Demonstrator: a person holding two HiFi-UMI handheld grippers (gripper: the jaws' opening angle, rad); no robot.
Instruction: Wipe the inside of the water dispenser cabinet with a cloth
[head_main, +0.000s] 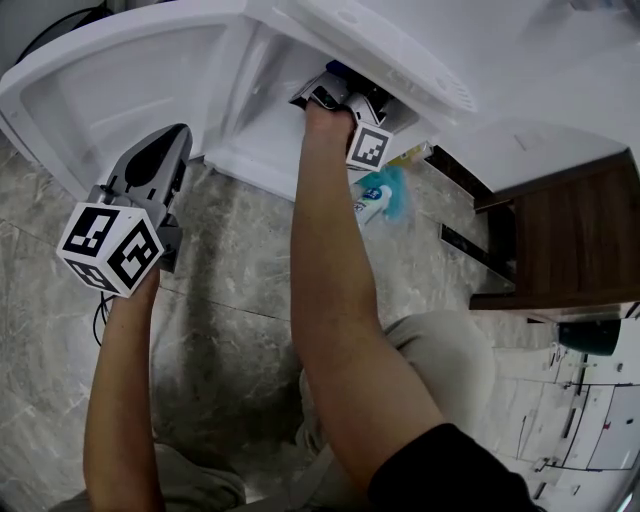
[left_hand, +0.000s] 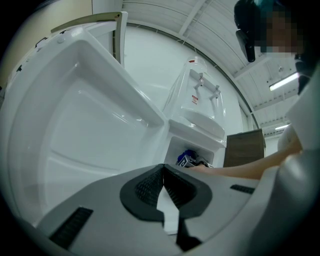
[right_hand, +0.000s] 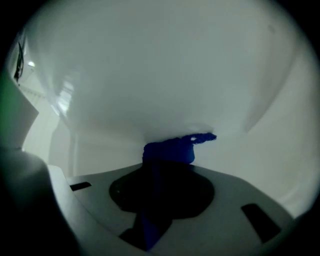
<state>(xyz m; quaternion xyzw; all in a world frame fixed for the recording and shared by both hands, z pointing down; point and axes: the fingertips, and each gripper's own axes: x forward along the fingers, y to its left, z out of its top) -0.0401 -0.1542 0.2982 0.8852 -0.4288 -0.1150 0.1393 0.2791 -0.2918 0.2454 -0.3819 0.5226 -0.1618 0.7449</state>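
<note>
The white water dispenser has its lower cabinet open, and the door swings out to the left. My right gripper reaches inside the cabinet, shut on a dark blue cloth. The cloth is pressed against the white inner wall. My left gripper hangs shut and empty outside, in front of the door. In the left gripper view its jaws meet at the tips. That view also shows the cabinet opening with the blue cloth and the person's forearm reaching in.
A white spray bottle and a teal cloth lie on the marble floor beside the dispenser. A dark wooden cabinet stands to the right. The person's knees are at the bottom of the head view.
</note>
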